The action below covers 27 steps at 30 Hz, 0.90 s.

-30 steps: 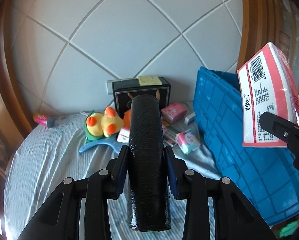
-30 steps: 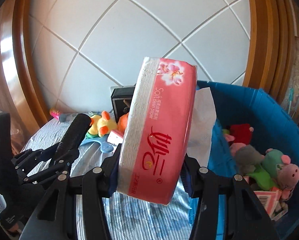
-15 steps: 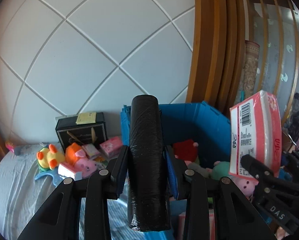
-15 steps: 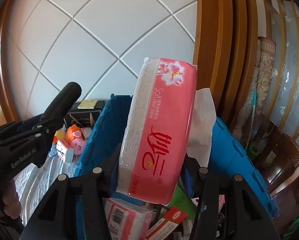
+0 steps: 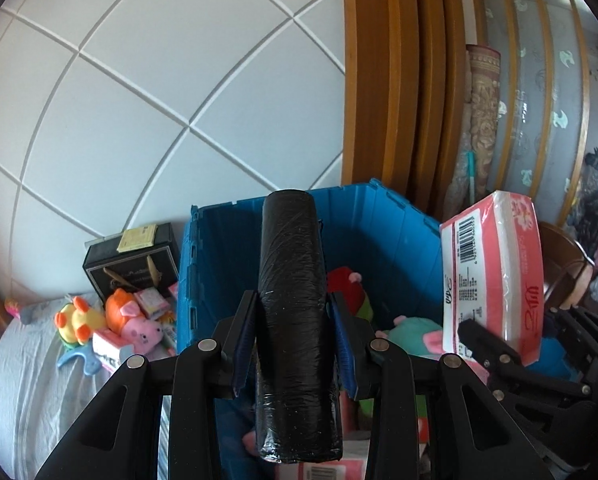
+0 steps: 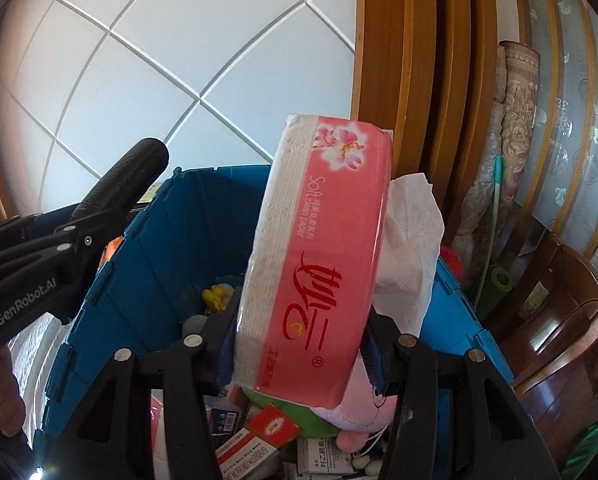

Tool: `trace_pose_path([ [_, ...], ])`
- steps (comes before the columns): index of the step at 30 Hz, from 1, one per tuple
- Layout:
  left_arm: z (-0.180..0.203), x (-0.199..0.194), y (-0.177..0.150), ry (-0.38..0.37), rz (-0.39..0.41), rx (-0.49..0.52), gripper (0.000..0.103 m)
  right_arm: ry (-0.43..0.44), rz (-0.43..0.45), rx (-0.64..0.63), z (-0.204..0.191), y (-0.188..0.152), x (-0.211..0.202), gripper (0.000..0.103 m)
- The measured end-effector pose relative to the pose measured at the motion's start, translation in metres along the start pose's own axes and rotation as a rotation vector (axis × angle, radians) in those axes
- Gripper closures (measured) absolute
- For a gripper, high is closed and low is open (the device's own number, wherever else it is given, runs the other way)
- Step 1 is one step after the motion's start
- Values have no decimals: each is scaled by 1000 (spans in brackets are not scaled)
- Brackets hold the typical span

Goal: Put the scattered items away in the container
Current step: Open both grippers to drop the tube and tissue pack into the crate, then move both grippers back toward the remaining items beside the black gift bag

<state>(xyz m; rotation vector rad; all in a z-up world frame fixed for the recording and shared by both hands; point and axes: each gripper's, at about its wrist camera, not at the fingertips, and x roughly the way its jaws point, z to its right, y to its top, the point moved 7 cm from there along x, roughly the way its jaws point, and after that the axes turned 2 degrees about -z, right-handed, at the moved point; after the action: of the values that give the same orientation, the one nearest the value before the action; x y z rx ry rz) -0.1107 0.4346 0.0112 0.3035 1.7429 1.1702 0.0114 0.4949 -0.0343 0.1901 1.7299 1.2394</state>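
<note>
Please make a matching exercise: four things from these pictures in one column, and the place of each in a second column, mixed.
Things:
1. black roll
2. pink tissue pack
3. yellow duck toy
4. red soft toy

Places:
A. on the bed cover, left of the blue bin
B. in the right tongs
C. inside the bin
D. in the left tongs

Pairs: 1-D, 2-B, 3-A, 4-C

- bin-bag roll (image 5: 293, 320): glossy black plastic film, finely creased
- tissue pack (image 6: 319, 256): shiny pink plastic wrap, soft embossed paper sticking out
- crate (image 6: 171, 240): matt blue moulded plastic
- door frame (image 6: 403, 80) behind crate: smooth varnished wood
</note>
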Motion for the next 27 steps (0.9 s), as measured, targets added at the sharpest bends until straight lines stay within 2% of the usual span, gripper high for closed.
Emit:
trace_pose_path([
  [2,0,1,-3,9,-4,10,57,-14,-2,5,2,1,3,51],
  [4,0,-2,-6,35,10,33,30,-24,-4,10,3,1,5,51],
  [5,0,-4,-7,44,17,40,27,-27,-3,13,4,0,5,48],
  [8,-4,-9,-12,44,20,52,25,-35,-1,23,5,1,3,35],
  [12,-14,-15,-18,45,13,44,22,-30,3,30,0,0,-1,28],
  [14,-22,-19,-22,53,14,41,20,-28,6,32,-5,-1,-4,20],
  [19,-52,-30,-34,60,11,24,18,-27,15,31,-18,1,-11,9],
  [21,-68,-35,-40,72,11,22,18,-27,21,27,-28,1,-16,8],
  [23,-87,-41,-46,87,14,18,17,-28,27,29,-37,0,-21,0],
  [27,-127,-49,-62,106,6,6,14,-24,34,36,-63,-4,-29,0],
])
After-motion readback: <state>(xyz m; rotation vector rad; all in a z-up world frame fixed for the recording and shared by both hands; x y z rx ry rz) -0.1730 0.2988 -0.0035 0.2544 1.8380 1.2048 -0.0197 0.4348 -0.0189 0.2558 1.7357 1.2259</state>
